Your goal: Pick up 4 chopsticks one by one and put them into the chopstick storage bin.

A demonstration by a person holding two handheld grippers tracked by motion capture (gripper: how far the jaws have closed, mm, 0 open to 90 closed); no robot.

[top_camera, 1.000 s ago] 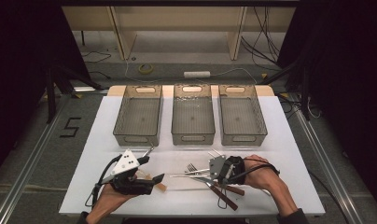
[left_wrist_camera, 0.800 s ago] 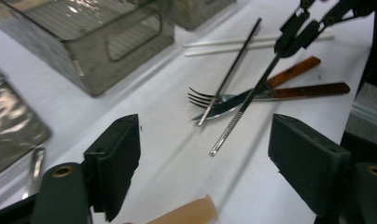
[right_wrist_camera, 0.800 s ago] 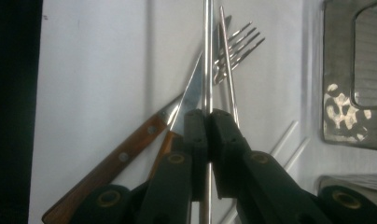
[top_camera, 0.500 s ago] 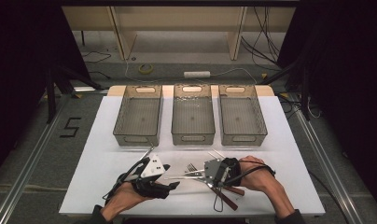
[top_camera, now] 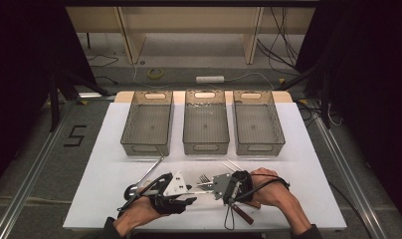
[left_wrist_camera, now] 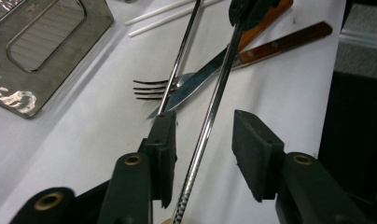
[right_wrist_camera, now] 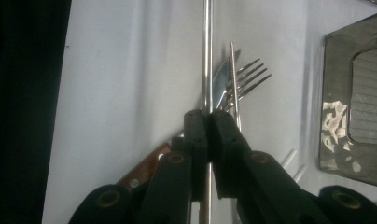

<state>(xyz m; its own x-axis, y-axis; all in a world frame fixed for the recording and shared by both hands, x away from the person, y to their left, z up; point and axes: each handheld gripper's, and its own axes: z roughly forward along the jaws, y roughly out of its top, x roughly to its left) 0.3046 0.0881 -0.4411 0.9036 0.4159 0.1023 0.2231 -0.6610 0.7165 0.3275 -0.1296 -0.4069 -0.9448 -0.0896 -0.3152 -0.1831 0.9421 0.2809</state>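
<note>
At the near edge of the white table (top_camera: 114, 149), the two grippers face each other across a thin metal rod (left_wrist_camera: 210, 116). Right gripper (right_wrist_camera: 209, 116): jaws clenched on the rod, which passes between the pads and runs straight ahead in the right gripper view. Left gripper (left_wrist_camera: 203, 135): jaws have just been closing, with the rod between them; the left gripper view shows a gap on either side of the rod, so the pads do not yet press on it. That view also shows the rod's far end leading up to the right gripper's black tip — a link the high view renders only as a thin bright line between left gripper (top_camera: 181, 186) and right gripper (top_camera: 219, 184).

Just beyond the jaws lie a fork (left_wrist_camera: 151, 88) and a knife (left_wrist_camera: 196, 84) whose blade crosses the fork's neck; its brown wooden handle (left_wrist_camera: 289, 39) and a second wooden handle beside it are plain in the left gripper view, less so from above. Two white sticks (left_wrist_camera: 158, 18) lie farther on.

Farthest back stand three grey bins in a row — left bin (top_camera: 148, 144), middle bin (top_camera: 205, 147), right bin (top_camera: 258, 147) — seen whole only from above.
</note>
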